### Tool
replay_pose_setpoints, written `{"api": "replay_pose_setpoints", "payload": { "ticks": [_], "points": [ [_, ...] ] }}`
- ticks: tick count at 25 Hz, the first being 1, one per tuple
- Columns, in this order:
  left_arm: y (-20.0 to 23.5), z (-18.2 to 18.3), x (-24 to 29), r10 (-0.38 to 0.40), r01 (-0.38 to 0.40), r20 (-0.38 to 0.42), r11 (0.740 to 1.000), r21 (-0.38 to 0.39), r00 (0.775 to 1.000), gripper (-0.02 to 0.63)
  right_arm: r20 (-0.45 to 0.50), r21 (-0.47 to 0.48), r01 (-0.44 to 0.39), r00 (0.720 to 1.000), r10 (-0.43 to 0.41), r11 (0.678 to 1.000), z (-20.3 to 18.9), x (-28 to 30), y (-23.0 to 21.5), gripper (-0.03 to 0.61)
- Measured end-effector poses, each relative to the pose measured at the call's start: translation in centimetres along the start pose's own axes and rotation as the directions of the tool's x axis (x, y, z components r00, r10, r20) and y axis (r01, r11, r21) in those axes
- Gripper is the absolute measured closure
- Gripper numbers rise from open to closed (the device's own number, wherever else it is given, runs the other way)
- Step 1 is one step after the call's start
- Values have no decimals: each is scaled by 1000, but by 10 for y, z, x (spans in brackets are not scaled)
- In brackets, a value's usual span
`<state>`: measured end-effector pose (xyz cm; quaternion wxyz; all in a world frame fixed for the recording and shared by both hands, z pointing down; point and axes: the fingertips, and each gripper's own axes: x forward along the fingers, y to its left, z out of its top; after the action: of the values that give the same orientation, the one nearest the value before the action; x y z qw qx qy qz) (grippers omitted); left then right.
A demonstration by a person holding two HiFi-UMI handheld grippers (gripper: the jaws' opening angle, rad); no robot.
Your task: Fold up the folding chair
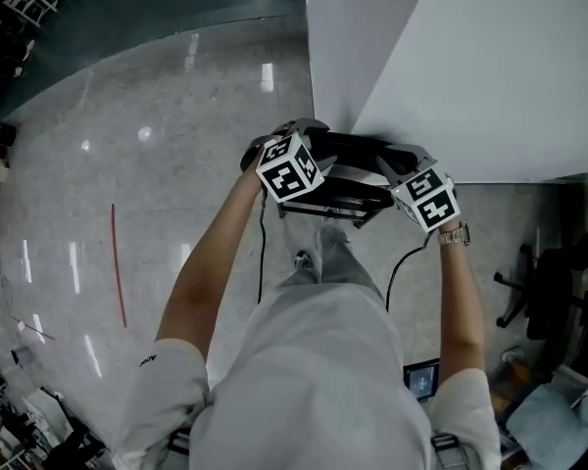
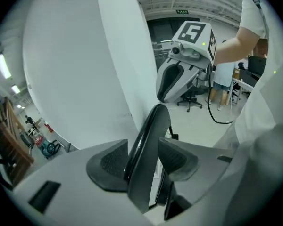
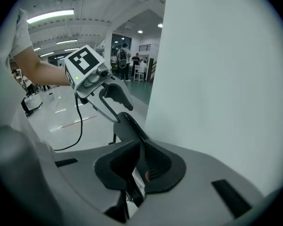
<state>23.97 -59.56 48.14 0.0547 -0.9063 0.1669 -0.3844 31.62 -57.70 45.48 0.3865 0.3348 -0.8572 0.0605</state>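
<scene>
- Hand-held gripper on the left [image 1: 301,141], head view: it points forward and down at the near top edge of the folding chair [image 1: 358,155], and its marker cube faces the camera. The right hand-held gripper [image 1: 408,164] meets the same edge further right. The black chair stands on the glossy floor [image 1: 127,164], just in front of a white wall [image 1: 470,67]. A thin red line [image 1: 118,262] crosses the floor well to the left, and a cable [image 1: 262,253] hangs from the left hand-held gripper.
- Left gripper view: the left hand-held gripper [image 2: 144,161] is clamped on the folding chair [image 2: 150,135] — a curved black edge runs up between the two ribbed pads, which press on it from both sides. The right hand-held gripper [image 2: 166,92] shows beyond, at the far end of that edge. An office chair [image 2: 193,95] stands in the background.
- Right gripper view: the right hand-held gripper [image 3: 140,163] is closed narrowly on a thin black edge of the folding chair [image 3: 128,126], with the pads nearly together. The left hand-held gripper [image 3: 114,98] holds the same edge further along — the white wall [image 3: 226,79] fills the right side.
</scene>
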Motion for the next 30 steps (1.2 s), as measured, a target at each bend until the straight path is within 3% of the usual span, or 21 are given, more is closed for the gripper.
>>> {"api": "replay_pose_setpoints", "payload": {
  "ticks": [2, 6, 12, 20, 22, 23, 26, 30],
  "points": [
    [-2, 2, -13, 74, -72, 50, 996, -45, 996, 455, 54, 22, 13, 998, -14, 1000, 6, -8, 10, 568],
    [-11, -4, -36, 197, -187, 96, 977, -103, 976, 568, 125, 62, -13, 992, 5, 998, 10, -17, 34, 572],
    [-22, -9, -73, 302, -265, 137, 935, -236, 944, 601, 183, 75, -73, 981, 58, 995, 20, -23, 62, 572],
    [-40, -27, -100, 442, -366, 105, 835, -411, 891, 601, 244, 16, -195, 952, 185, 981, 32, -15, 86, 572],
    [-45, -32, -110, 489, -397, 84, 787, -473, 868, 601, 255, -7, -240, 938, 234, 971, 35, -11, 94, 572],
    [-48, -35, -118, 515, -409, 71, 751, -518, 854, 601, 258, -20, -264, 931, 260, 964, 36, -10, 98, 572],
    [-61, -43, -140, 595, -446, 21, 625, -641, 803, 601, 271, -59, -339, 900, 342, 939, 40, -9, 111, 572],
    [-88, -54, -163, 688, -489, -40, 473, -733, 725, 601, 296, -81, -451, 841, 454, 889, 43, -8, 129, 572]
  ]
}}
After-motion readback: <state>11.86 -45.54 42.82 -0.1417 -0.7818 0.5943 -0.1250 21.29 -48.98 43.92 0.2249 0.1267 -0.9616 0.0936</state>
